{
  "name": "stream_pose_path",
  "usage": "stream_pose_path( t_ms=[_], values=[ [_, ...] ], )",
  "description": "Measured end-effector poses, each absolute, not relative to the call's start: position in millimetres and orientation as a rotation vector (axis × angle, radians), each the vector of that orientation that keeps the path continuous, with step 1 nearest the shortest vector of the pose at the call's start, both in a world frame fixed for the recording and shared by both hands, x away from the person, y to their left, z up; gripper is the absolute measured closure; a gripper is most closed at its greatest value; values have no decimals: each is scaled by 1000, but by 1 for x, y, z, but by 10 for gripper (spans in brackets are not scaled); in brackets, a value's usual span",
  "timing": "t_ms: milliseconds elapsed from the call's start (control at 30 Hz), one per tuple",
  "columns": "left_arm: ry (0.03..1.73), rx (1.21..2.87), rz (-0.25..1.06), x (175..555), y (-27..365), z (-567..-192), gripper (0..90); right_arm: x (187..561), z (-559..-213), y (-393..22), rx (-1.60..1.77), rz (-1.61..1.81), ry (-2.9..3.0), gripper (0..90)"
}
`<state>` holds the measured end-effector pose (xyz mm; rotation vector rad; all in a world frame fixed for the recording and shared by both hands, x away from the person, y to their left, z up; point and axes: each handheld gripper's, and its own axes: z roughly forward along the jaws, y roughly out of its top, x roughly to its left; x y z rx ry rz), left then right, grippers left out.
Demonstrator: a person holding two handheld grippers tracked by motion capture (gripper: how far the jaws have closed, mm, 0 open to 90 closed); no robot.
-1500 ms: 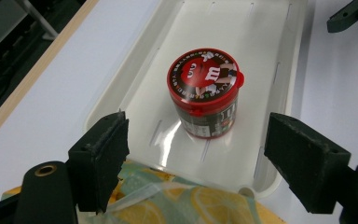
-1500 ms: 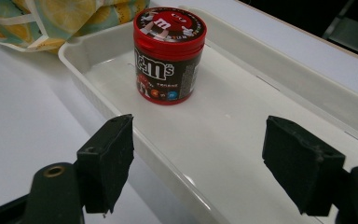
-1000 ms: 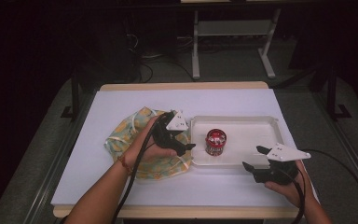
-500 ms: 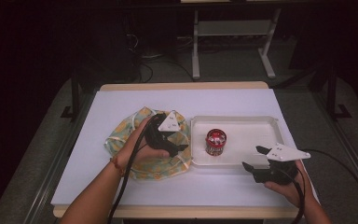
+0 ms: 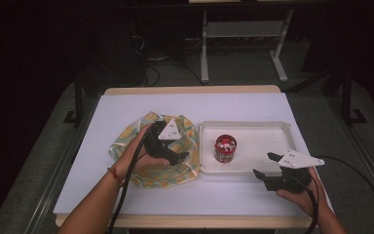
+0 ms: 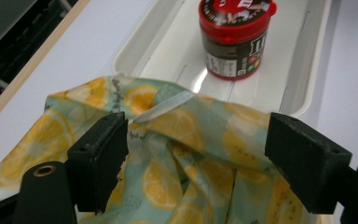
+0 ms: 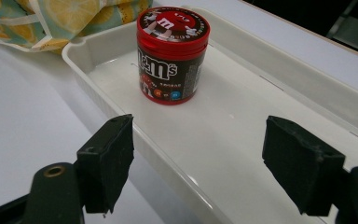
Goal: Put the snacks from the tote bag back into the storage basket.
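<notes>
A red-lidded M&M's candy tub (image 5: 225,147) stands upright in the left part of a white tray (image 5: 268,130). A crumpled lemon-print cloth bag (image 5: 126,139) lies just left of the tray. My left gripper (image 5: 184,157) hovers over the bag's right side, jaws open and pointing at the tray; in the left gripper view the bag (image 6: 168,154) lies below my left gripper (image 6: 200,163), with the tub (image 6: 235,37) beyond. My right gripper (image 5: 264,165) is open at the tray's front right edge. In the right gripper view my right gripper (image 7: 196,163) spans the tray rim (image 7: 107,88) and faces the tub (image 7: 171,53).
A white sheet (image 5: 141,105) covers the table, its wooden edge (image 5: 190,89) showing at the back. Behind the table stands a metal rack (image 5: 243,34) on a dark floor. Cables trail from both grippers toward the near edge.
My left gripper has pulled back leftward from the tray edge, coming over the bag. The right gripper has stayed in place.
</notes>
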<state>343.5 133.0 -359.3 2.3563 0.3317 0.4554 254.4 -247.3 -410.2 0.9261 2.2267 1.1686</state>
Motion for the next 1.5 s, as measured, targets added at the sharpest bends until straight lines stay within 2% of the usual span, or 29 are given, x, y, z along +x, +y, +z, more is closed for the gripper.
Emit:
stream_pose_path(
  t_ms=[1500],
  values=[
    [479, 2372, 521, 328, 210, -382, 208, 253, -410, -248, 933, 1184, 2230, 241]
  ],
)
